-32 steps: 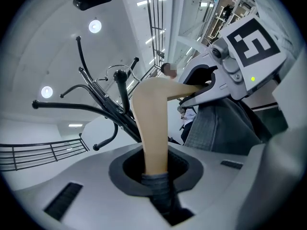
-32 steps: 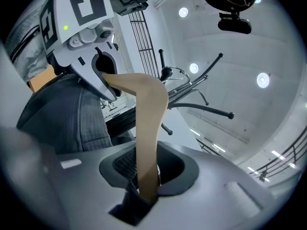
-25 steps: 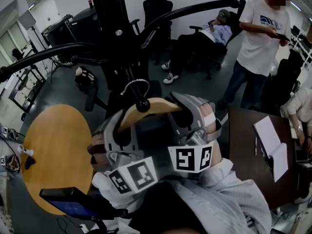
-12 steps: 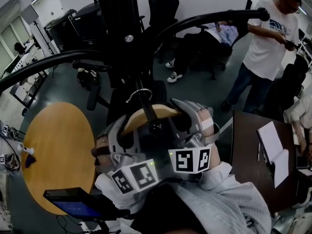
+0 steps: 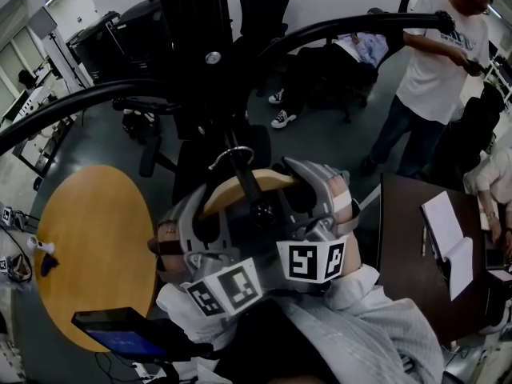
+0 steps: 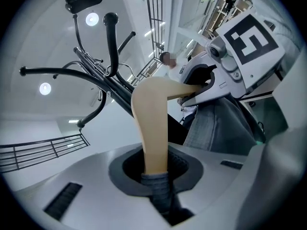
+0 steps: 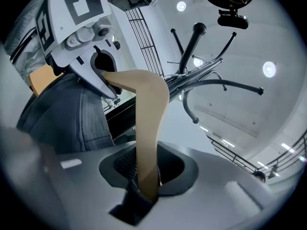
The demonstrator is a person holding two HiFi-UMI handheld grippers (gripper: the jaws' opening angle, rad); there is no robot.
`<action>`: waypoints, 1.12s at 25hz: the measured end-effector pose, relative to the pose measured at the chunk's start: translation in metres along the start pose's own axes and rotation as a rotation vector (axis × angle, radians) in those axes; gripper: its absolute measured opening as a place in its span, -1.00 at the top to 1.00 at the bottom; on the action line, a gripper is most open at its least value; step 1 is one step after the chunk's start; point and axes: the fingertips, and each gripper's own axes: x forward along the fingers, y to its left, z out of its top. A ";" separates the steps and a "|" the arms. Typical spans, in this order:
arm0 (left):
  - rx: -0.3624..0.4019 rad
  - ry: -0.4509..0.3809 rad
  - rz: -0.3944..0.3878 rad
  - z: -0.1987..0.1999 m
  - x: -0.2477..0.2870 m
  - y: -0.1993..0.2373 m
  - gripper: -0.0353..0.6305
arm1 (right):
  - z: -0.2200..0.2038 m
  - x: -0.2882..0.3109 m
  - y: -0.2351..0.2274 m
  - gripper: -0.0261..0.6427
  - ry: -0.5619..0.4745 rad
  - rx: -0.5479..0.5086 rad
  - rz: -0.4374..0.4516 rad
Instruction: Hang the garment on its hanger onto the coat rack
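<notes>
In the head view a pale wooden hanger (image 5: 240,186) with a metal hook (image 5: 229,155) is held up at the black coat rack (image 5: 196,46). The hook lies across a ball-tipped rack peg (image 5: 261,211). My left gripper (image 5: 192,218) is shut on the hanger's left arm (image 6: 151,123), and my right gripper (image 5: 318,198) is shut on its right arm (image 7: 148,128). A grey garment (image 6: 216,123) hangs from the hanger and is nipped in both jaws; it also shows in the right gripper view as grey garment cloth (image 7: 67,114). From below, the rack's curved pegs (image 7: 192,47) spread against the ceiling.
A round wooden table (image 5: 88,246) stands at the left with a dark tablet (image 5: 120,334) near its front. A dark desk (image 5: 400,238) with an open notebook (image 5: 444,242) is at the right. A standing person (image 5: 436,62), a seated person (image 5: 352,50) and office chairs (image 5: 260,6) are behind the rack.
The hanger has moved toward the rack: the peg's ball tip, earlier just below the hook, now lies over the hanger's middle with the hook further along the peg. Both grips unchanged.
</notes>
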 end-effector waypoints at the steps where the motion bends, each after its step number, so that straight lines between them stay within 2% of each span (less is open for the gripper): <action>1: 0.002 -0.005 0.006 0.002 -0.002 -0.005 0.75 | -0.003 -0.005 0.001 0.67 -0.002 0.004 0.004; 4: 0.002 -0.019 0.014 0.004 -0.007 -0.010 0.73 | -0.007 -0.013 0.004 0.66 -0.010 0.005 0.032; 8: 0.017 -0.047 0.019 0.004 -0.011 0.002 0.57 | 0.003 -0.014 0.006 0.61 -0.019 -0.014 0.076; 15: 0.028 -0.106 -0.028 0.017 -0.027 -0.002 0.48 | 0.023 -0.036 0.013 0.47 -0.072 0.014 0.175; 24: 0.034 -0.098 0.006 0.017 -0.054 0.004 0.47 | 0.026 -0.064 0.008 0.45 -0.046 0.040 0.151; 28: 0.005 -0.128 -0.039 0.028 -0.074 -0.008 0.46 | 0.021 -0.086 0.008 0.45 -0.036 0.076 0.131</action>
